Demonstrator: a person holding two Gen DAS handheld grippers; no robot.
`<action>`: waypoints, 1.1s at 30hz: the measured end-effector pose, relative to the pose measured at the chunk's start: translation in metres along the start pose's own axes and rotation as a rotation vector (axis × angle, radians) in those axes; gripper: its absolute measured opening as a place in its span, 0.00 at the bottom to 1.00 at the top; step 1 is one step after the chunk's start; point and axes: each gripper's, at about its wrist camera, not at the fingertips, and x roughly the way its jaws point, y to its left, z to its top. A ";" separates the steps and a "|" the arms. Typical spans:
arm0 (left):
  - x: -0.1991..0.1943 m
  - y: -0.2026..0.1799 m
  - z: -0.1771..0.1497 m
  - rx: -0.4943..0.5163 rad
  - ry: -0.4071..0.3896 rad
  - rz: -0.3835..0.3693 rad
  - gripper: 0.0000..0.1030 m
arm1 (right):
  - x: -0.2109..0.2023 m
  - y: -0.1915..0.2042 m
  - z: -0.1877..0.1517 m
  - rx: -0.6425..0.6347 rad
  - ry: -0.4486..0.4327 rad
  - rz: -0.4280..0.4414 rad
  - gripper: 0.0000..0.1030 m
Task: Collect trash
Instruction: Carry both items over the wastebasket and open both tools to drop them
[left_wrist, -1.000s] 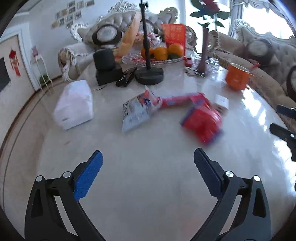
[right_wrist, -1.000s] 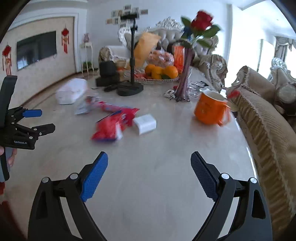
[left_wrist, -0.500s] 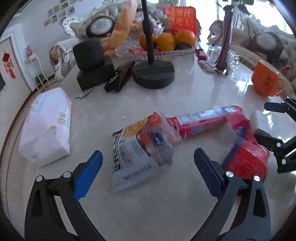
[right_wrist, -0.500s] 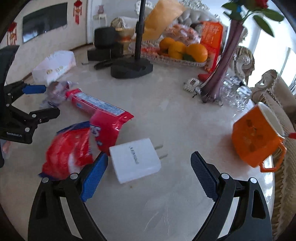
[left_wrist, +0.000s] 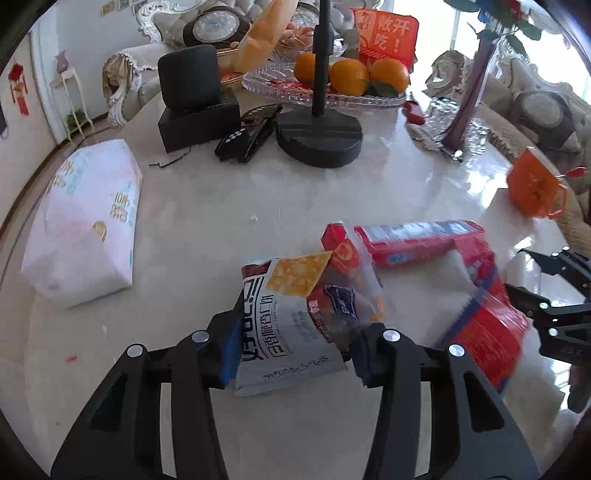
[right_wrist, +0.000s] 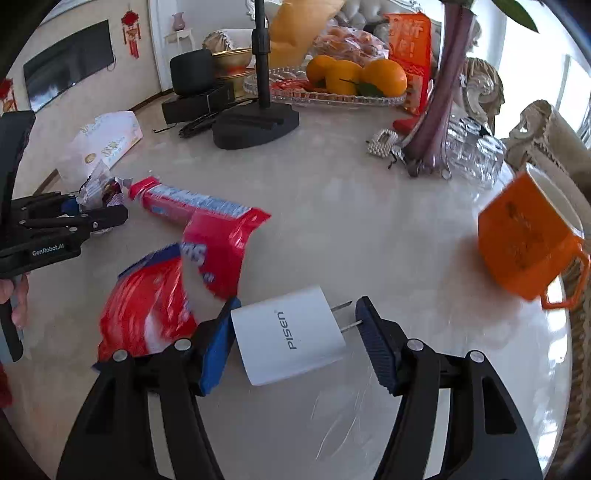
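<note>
Left tongs (left_wrist: 295, 347) have just been closing and pinch the bag (left_wrist: 291, 325); its long side points to 12 o'clock. Right tongs (right_wrist: 295, 339) have just been closing around the plug (right_wrist: 288, 339), whose pins point to 3 o'clock.

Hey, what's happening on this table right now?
A person is clearing trash with a gripper in each hand. The left gripper has just been closing and now pinches a grey snack wrapper. The right gripper has been closing around a white charger; its pads look about touching. A red wrapper lies between.

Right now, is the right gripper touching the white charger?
Touching. In the right wrist view the right gripper, whose jaws have just been closing, has its blue pad against the white PISEN charger's body; the dark pad meets the prongs.
</note>
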 end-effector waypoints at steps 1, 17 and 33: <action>-0.005 0.000 -0.003 0.001 -0.006 -0.003 0.46 | -0.002 0.000 -0.003 0.003 0.002 -0.004 0.60; -0.175 -0.023 -0.166 -0.008 -0.123 -0.201 0.46 | -0.166 0.039 -0.138 0.073 -0.139 0.139 0.60; -0.229 -0.109 -0.464 0.030 0.054 -0.250 0.46 | -0.212 0.156 -0.387 0.168 -0.014 0.283 0.60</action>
